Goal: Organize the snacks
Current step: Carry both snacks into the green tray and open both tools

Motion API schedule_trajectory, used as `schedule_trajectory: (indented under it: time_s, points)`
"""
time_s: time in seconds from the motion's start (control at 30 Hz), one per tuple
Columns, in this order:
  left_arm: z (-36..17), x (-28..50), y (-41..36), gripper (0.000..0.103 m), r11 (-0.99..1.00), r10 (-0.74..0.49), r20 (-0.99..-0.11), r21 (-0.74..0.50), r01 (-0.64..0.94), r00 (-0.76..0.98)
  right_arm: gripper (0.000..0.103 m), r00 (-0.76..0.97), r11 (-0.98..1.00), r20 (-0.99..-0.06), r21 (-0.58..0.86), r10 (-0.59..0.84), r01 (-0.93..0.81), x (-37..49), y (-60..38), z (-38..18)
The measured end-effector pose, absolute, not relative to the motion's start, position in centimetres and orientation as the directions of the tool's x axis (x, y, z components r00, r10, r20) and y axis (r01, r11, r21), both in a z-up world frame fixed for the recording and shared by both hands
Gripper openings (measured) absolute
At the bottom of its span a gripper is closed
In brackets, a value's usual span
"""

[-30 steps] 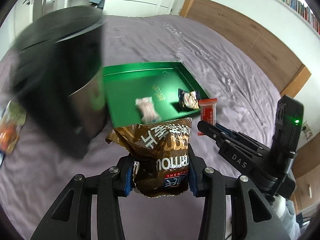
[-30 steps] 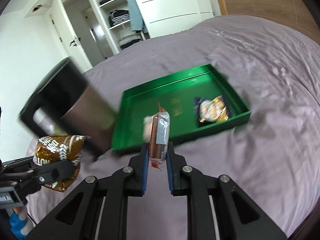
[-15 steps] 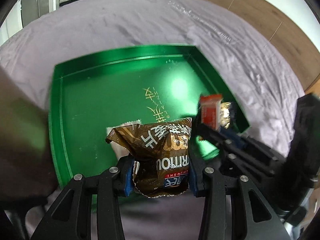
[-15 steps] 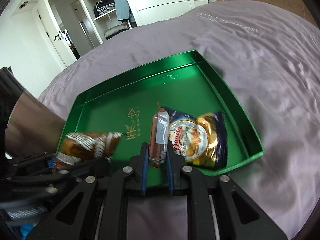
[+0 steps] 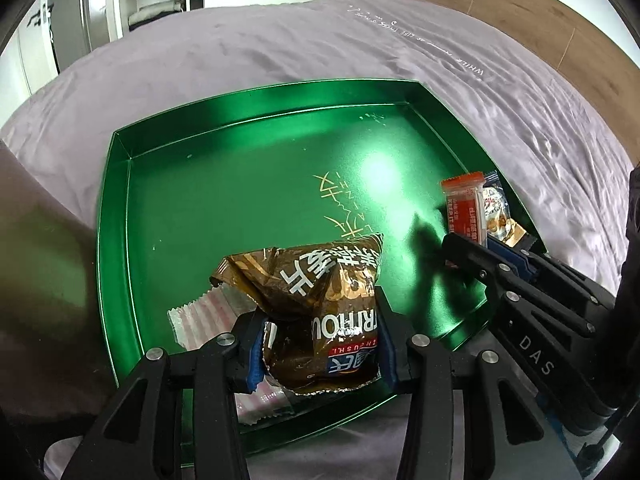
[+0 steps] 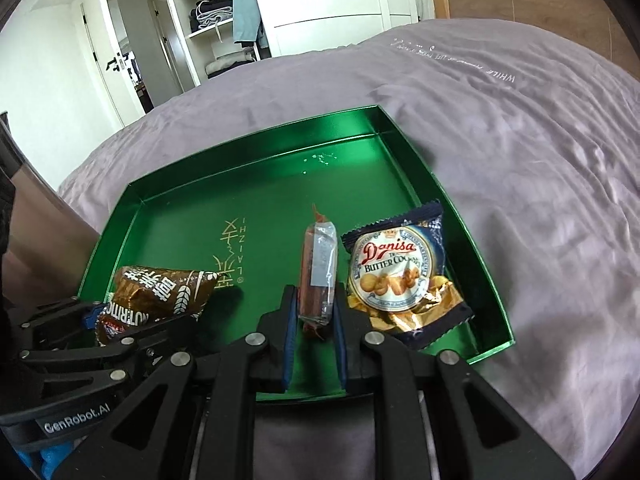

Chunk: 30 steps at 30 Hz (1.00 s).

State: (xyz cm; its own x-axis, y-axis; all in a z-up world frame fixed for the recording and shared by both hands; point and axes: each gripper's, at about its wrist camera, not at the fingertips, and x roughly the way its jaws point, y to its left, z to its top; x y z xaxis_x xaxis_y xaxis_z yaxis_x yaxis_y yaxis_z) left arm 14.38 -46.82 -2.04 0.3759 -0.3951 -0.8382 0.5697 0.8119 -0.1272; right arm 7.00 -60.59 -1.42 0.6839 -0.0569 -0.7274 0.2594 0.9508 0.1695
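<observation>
A green metal tray [image 5: 240,168] lies on a purple bed. My left gripper [image 5: 318,340] is shut on a brown foil snack bag [image 5: 320,292], low over the tray's near left part. Under the bag lies a pink and white wrapper [image 5: 200,316], partly hidden. My right gripper [image 6: 314,312] is shut on a slim red snack bar [image 6: 320,264] held upright over the tray [image 6: 280,184], just left of a Danisa butter cookie pack [image 6: 400,268] lying in the tray's right side. The right wrist view shows the brown bag [image 6: 160,288] and the left gripper [image 6: 100,320] at its lower left.
A metal bin [image 5: 40,260] stands close against the tray's left side, also visible at the left edge of the right wrist view as a bin wall [image 6: 28,216]. The purple bedspread [image 6: 520,140] spreads around the tray. A wardrobe [image 6: 320,0] and a wooden headboard [image 5: 520,12] stand behind.
Both grippers have come down and forward from the bed's near side to over the tray, each still holding its snack. The bin has slid to the left edge of view.
</observation>
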Motion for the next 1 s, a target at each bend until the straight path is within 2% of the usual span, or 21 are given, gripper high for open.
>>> schedule_trajectory:
  time_s: [0.43, 0.53, 0.6, 0.9, 1.0]
  points:
    - [-2.3, 13.7, -47.2, 0.042, 0.818, -0.368, -0.821, -0.063, 0.572, 0.436, 0.000, 0.684, 0.954, -0.724, 0.141, -0.082, 0.264, 6.8, -60.0, -1.4]
    - [-2.4, 13.6, -47.5, 0.045, 0.815, -0.359, -0.821, -0.044, 0.577, 0.444, 0.000, 0.682, 0.955, -0.726, 0.134, -0.087, 0.265, 6.8, -59.9, -1.4]
    - [-2.4, 13.3, -47.6, 0.053, 0.813, -0.356, -0.821, -0.037, 0.581, 0.446, 0.000, 0.679, 0.956, -0.729, 0.127, -0.091, 0.264, 6.8, -59.8, -1.4]
    - [-2.4, 13.1, -47.2, 0.053, 0.826, -0.343, -0.821, -0.033, 0.562, 0.456, 0.000, 0.666, 0.963, -0.737, 0.083, -0.113, 0.255, 7.1, -59.3, -1.4]
    - [-2.1, 12.8, -46.8, 0.053, 0.830, -0.344, -0.815, -0.031, 0.557, 0.467, 0.006, 0.662, 0.965, -0.739, 0.067, -0.122, 0.253, 7.2, -59.1, -1.2]
